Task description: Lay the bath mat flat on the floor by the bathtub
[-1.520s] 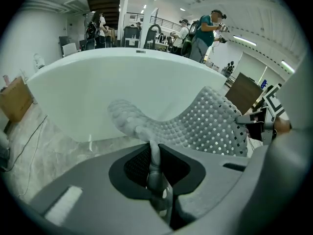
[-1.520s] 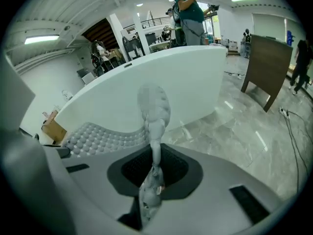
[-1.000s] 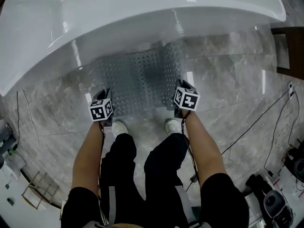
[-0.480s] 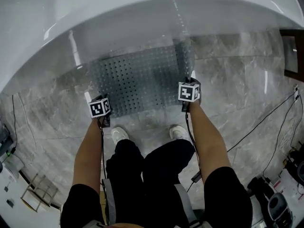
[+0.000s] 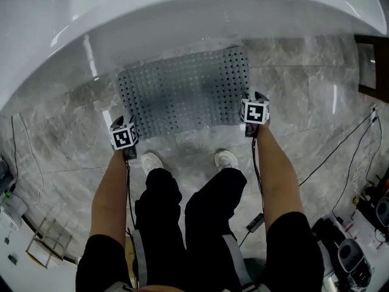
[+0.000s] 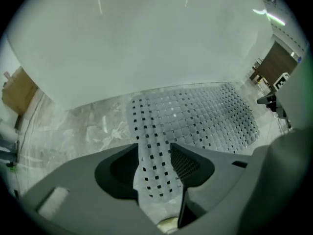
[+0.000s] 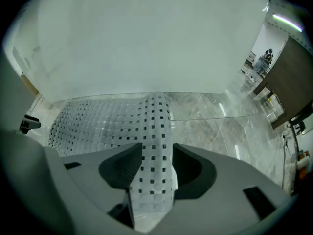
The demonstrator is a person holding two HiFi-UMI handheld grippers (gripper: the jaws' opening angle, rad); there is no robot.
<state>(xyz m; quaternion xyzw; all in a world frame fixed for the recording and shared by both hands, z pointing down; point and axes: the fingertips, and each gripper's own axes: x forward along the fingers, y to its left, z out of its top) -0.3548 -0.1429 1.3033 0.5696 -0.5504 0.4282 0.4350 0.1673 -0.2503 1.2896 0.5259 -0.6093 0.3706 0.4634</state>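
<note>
The grey perforated bath mat point(image 5: 182, 93) lies spread on the marble floor against the white bathtub point(image 5: 182, 17). My left gripper point(image 5: 121, 125) is at the mat's near left corner, my right gripper point(image 5: 255, 99) at its near right corner, and both point steeply down. In the left gripper view a corner of the mat point(image 6: 195, 116) runs up between the jaws of the left gripper point(image 6: 156, 175). The right gripper view shows another corner strip of the mat point(image 7: 98, 126) between the jaws of the right gripper point(image 7: 152, 175). Both pairs of jaws have just been opening, and dark gaps show beside the mat.
The person's two white shoes point(image 5: 152, 162) point(image 5: 227, 159) stand just behind the mat's near edge. Black cables point(image 5: 328, 157) run over the floor at the right. A dark wooden cabinet point(image 5: 371, 66) stands at the far right, with equipment in both lower corners.
Both grippers have sunk and moved apart. The mat went from a creased, hanging sheet to lying spread out on the floor by the tub.
</note>
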